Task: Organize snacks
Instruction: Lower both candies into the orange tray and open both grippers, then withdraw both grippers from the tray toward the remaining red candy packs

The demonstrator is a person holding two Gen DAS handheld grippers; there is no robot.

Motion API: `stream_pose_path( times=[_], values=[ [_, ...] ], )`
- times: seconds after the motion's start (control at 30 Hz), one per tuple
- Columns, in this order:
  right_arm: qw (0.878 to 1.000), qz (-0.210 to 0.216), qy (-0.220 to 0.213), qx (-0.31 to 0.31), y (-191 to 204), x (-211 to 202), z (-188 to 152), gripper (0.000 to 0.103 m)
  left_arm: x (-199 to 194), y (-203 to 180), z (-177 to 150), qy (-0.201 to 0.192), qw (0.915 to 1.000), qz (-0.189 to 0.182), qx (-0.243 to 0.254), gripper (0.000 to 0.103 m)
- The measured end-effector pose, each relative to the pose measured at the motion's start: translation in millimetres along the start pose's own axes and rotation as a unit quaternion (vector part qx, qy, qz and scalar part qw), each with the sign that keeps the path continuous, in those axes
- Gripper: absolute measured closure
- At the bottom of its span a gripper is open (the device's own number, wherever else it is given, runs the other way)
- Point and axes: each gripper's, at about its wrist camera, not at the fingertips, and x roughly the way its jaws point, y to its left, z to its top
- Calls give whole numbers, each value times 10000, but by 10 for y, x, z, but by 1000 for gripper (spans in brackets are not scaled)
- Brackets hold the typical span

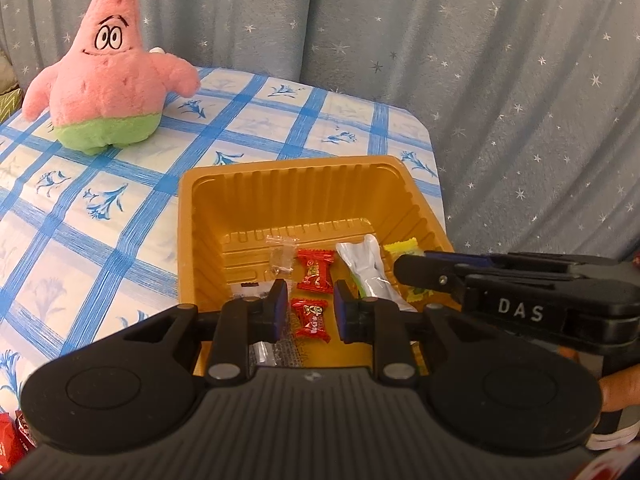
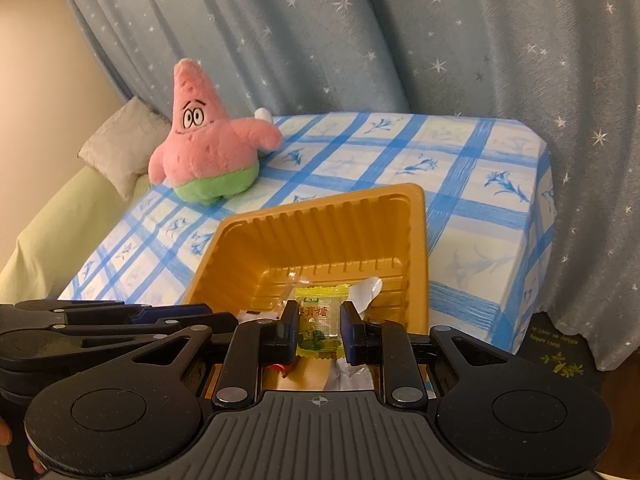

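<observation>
Through my left wrist camera, my left gripper [image 1: 311, 310] hangs over the near part of the gold plastic tray [image 1: 288, 184], its jaws a narrow gap apart with nothing pressed between the pads. A red candy [image 1: 310, 317] lies on the tray floor right below that gap, and a second red candy [image 1: 315, 277] lies just beyond it. Further right in the tray are a silver wrapper [image 1: 366, 268] and a yellow candy [image 1: 402, 249], with a clear wrapper [image 1: 282, 258] to the left. My right gripper [image 1: 404, 270] reaches in from the right over the tray's edge. The tray sits on a blue-checked cloth [image 1: 120, 216], and a pink star plush [image 1: 108, 76] stands at its far left.

Through my right wrist camera, my right gripper [image 2: 319, 330] is clamped on the yellow candy [image 2: 320, 320], pads pressing both its sides, above the gold tray [image 2: 320, 216]. The left gripper's [image 2: 224, 316] fingers lie just to the left. The plush [image 2: 204, 148] stands on the cloth [image 2: 460, 184] beyond.
</observation>
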Motion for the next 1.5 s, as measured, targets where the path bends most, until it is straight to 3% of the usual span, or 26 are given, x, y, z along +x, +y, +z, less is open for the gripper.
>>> stream_pose_path(
  times=[0.67, 0.73, 0.8, 1.1, 1.3, 1.5],
  values=[
    [10000, -24, 59, 42, 14, 69, 24, 78, -61, -8, -2, -44, 10000, 41, -49, 78],
    [10000, -35, 40, 44, 17, 38, 23, 72, -87, -17, -8, -57, 10000, 36, -49, 78],
    [10000, -60, -22, 65, 15, -11, 19, 58, -118, -26, -14, -77, 10000, 31, -52, 78],
    [9996, -91, -199, 200, 30, -269, 12, 46, -373, -78, -86, -217, 9997, -46, -57, 72],
    [9992, -168, -266, 235, 96, -493, -59, 32, -630, -90, -179, -331, 9994, -56, -91, 62],
    [9990, -272, -301, 174, 238, -721, -177, 25, -910, -61, -320, -438, 9989, -7, -165, 49]
  ],
)
